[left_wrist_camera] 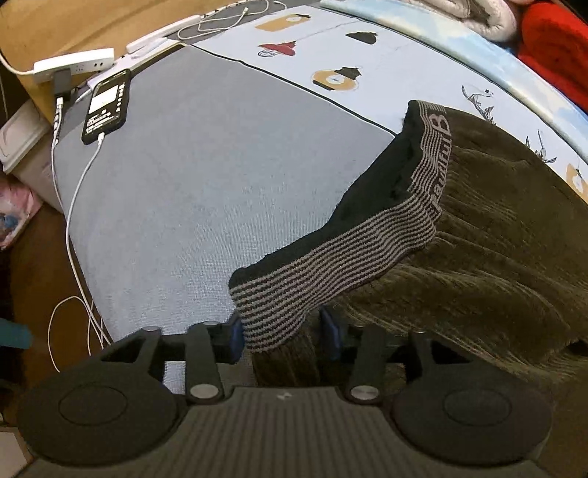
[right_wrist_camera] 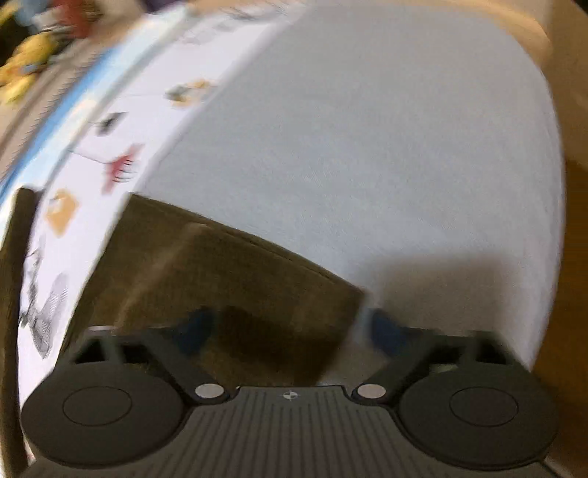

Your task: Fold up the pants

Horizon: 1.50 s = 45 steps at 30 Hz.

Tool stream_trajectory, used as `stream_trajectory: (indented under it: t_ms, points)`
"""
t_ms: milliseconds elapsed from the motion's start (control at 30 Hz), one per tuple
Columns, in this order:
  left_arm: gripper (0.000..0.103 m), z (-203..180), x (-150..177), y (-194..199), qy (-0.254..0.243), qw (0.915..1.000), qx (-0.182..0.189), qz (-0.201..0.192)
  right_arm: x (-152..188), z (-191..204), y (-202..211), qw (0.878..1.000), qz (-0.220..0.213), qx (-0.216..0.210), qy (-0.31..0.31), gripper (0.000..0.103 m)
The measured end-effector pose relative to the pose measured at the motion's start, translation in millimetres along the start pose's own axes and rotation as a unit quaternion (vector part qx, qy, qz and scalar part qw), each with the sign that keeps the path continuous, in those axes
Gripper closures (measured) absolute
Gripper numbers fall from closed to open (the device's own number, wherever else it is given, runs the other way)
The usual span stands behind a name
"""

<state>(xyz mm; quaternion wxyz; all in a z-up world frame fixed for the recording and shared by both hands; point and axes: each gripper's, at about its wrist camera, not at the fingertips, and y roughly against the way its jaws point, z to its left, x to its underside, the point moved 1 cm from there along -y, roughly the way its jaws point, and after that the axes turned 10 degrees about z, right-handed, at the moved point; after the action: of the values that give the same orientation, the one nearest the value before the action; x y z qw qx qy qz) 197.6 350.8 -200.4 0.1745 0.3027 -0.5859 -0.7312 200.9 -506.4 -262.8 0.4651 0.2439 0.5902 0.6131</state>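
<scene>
The right wrist view was motion-blurred throughout, smearing the sheet's (right_wrist_camera: 110, 154) prints. The pants (left_wrist_camera: 496, 228) ran off the left view's right edge. The waistband (left_wrist_camera: 330, 257) lettering was unreadable; the phone's (left_wrist_camera: 106, 106) screen text was too small.

A bed (left_wrist_camera: 205, 191) carries everything, covered in plain grey-blue fabric beside a pale sheet (left_wrist_camera: 330, 51) printed with small orange, red and black figures. Directly on it lie the dark olive ribbed pants (left_wrist_camera: 496, 235), their striped grey-and-black waistband (left_wrist_camera: 330, 264) turned toward the bare grey area, and in the blurred right wrist view the pants (right_wrist_camera: 228, 279) spread across the boundary between printed sheet and plain cover. Near the far corner a black phone (left_wrist_camera: 106, 104) rests screen-up with a white cable (left_wrist_camera: 79, 206) plugged in, close to a white power strip (left_wrist_camera: 73, 66) and more coiled white cable (left_wrist_camera: 224, 22).
</scene>
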Motion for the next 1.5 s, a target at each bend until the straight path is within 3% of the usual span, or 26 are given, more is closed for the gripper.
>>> stream_trajectory:
  t_ms: [33, 133, 233, 333, 367, 400, 467, 533, 567, 600, 700, 767, 900, 1067, 1167, 1267, 1500]
  points:
    - [0.067, -1, -1, 3, -0.004, 1.0000, 0.000, -0.004, 4, 2, 2, 1.000, 0.002, 0.002, 0.009, 0.086]
    - [0.070, -6, 0, 13, -0.034, 0.9993, -0.012, -0.010, 1, -10, 24, 0.999, -0.025, -0.023, -0.032, 0.087]
    - [0.071, -2, 0, 18, -0.035, 0.9994, 0.000, 0.001, 3, -23, 49, 0.998, -0.027, -0.007, -0.054, 0.088]
    - [0.070, 2, 4, 19, -0.044, 0.9988, 0.012, 0.013, 6, -37, 62, 0.998, -0.040, 0.006, -0.057, 0.087]
    - [0.064, 2, 6, 17, -0.049, 0.9987, 0.009, 0.016, 4, -38, 57, 0.998, -0.035, 0.012, -0.041, 0.085]
    - [0.058, 3, 7, 15, -0.048, 0.9987, 0.005, 0.016, 3, -39, 48, 0.999, -0.015, 0.025, -0.032, 0.083]
    - [0.021, 4, 11, 18, -0.049, 0.9985, -0.024, -0.001, 2, -46, 43, 0.997, 0.018, 0.049, -0.052, 0.063]
    - [0.008, 5, 15, 29, -0.062, 0.9973, -0.028, -0.028, 4, -45, 58, 0.998, -0.008, 0.048, -0.036, 0.044]
    - [0.006, 7, 16, 37, -0.067, 0.9969, -0.017, -0.039, 6, -42, 68, 0.998, -0.027, 0.050, -0.025, 0.032]
    - [0.005, 9, 17, 46, -0.069, 0.9965, -0.009, -0.046, 9, -36, 80, 0.998, -0.040, 0.051, -0.009, 0.027]
    - [0.005, 13, 19, 73, -0.064, 0.9964, 0.009, -0.055, 21, -17, 116, 0.998, -0.048, -0.007, 0.045, 0.025]
    - [0.005, 15, 27, 97, -0.058, 0.9953, 0.046, -0.063, 37, -4, 145, 0.994, -0.041, -0.060, 0.077, 0.025]
    - [0.005, 17, 58, 158, -0.063, 0.9853, 0.136, -0.082, 83, 25, 209, 0.976, -0.032, -0.149, 0.157, 0.025]
    - [0.005, 5, 126, 231, -0.121, 0.9794, 0.125, -0.103, 135, 44, 281, 0.941, -0.062, -0.203, 0.264, 0.024]
    - [0.005, 9, 174, 263, -0.159, 0.9666, 0.158, -0.124, 164, 39, 319, 0.919, -0.089, -0.215, 0.317, 0.022]
    - [0.005, 13, 214, 283, -0.196, 0.9575, 0.165, -0.133, 187, 27, 348, 0.901, -0.113, -0.233, 0.347, 0.020]
    - [0.005, 18, 260, 308, -0.219, 0.9500, 0.174, -0.139, 221, -9, 370, 0.892, -0.113, -0.231, 0.372, 0.018]
